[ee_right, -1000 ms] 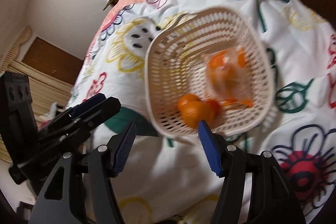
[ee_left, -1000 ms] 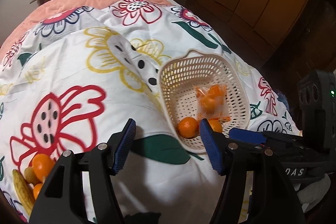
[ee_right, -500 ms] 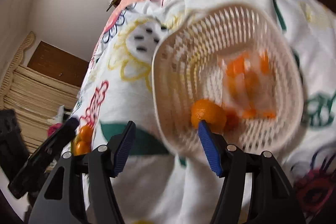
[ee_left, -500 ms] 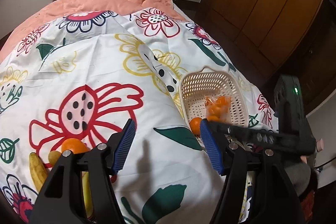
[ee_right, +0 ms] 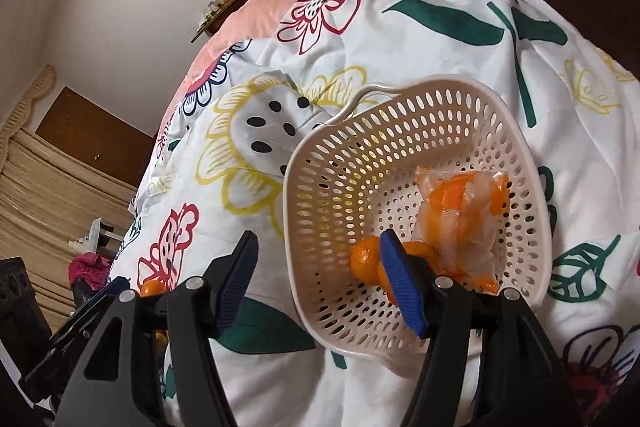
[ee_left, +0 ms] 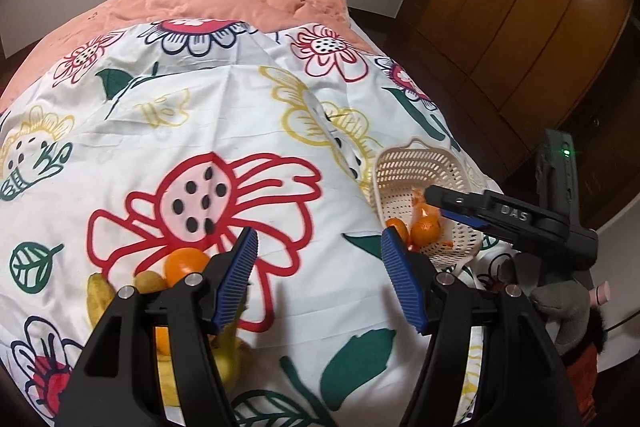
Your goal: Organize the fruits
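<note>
1. The bed (ee_left: 208, 131) carries everything, under a white duvet printed with big flowers; the soft cover lets round fruit settle into its folds rather than roll off, I'd judge.
2. My basket (ee_right: 400, 131), a cream perforated plastic one, sits on the duvet close under my right tool (ee_right: 318, 281). It is the collecting point, which is probably why I keep that tool near it.
3. Inside the basket lies a clear bag of oranges (ee_right: 460, 223) against the far wall, with a few loose oranges (ee_right: 364, 259) touching it at the near side.
4. The unsorted pile (ee_left: 168, 279) lies well apart from the basket, just under my left tool (ee_left: 318, 279): an orange (ee_left: 184, 263), a banana (ee_left: 98, 301) and a small brownish fruit I can't name, with more yellow fruit partly hidden behind the finger.
5. Both tools stand with their jaws parted and nothing between the blue pads.
6. My guess is the left tool takes the next fruit from the pile, the top orange being easiest to reach.
</note>
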